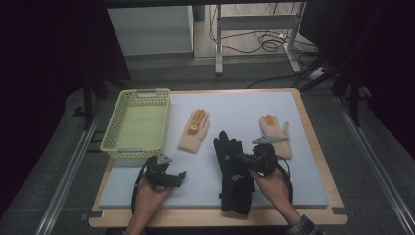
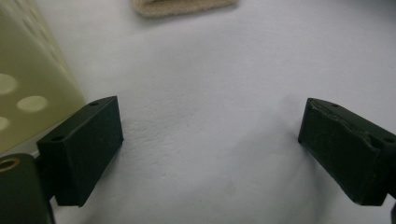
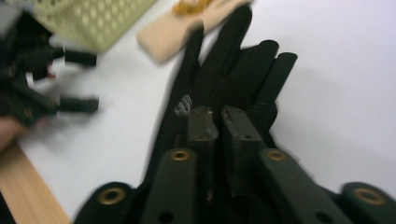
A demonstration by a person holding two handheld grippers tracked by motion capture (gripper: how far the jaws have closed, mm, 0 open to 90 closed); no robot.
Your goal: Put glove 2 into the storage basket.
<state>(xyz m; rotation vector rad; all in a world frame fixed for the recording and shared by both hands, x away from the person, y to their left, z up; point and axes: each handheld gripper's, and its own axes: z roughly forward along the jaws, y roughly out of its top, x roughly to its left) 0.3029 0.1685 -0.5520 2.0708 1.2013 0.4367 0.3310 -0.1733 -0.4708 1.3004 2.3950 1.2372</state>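
A long black glove (image 1: 230, 169) lies down the middle of the pale mat (image 1: 195, 188), fingers pointing away from me. My right gripper (image 1: 242, 159) sits at its right side. In the right gripper view the right gripper (image 3: 219, 115) has its jaws almost together on the black glove (image 3: 233, 70), whose fabric bunches up around them. Low over bare mat near the front left, my left gripper (image 1: 179, 178) stands open. Its jaws are wide apart with nothing between them, as the left gripper view (image 2: 210, 144) shows. The left gripper (image 3: 86, 81) also appears blurred in the right gripper view.
A yellow-green basket (image 1: 117, 144) stands at the mat's left, close beside the left gripper (image 2: 28, 93). Two beige gloves with orange patches lie farther back, one (image 1: 195, 129) left of the black glove and one (image 1: 275, 134) right of it. A wooden table edge (image 1: 210, 218) runs along the front.
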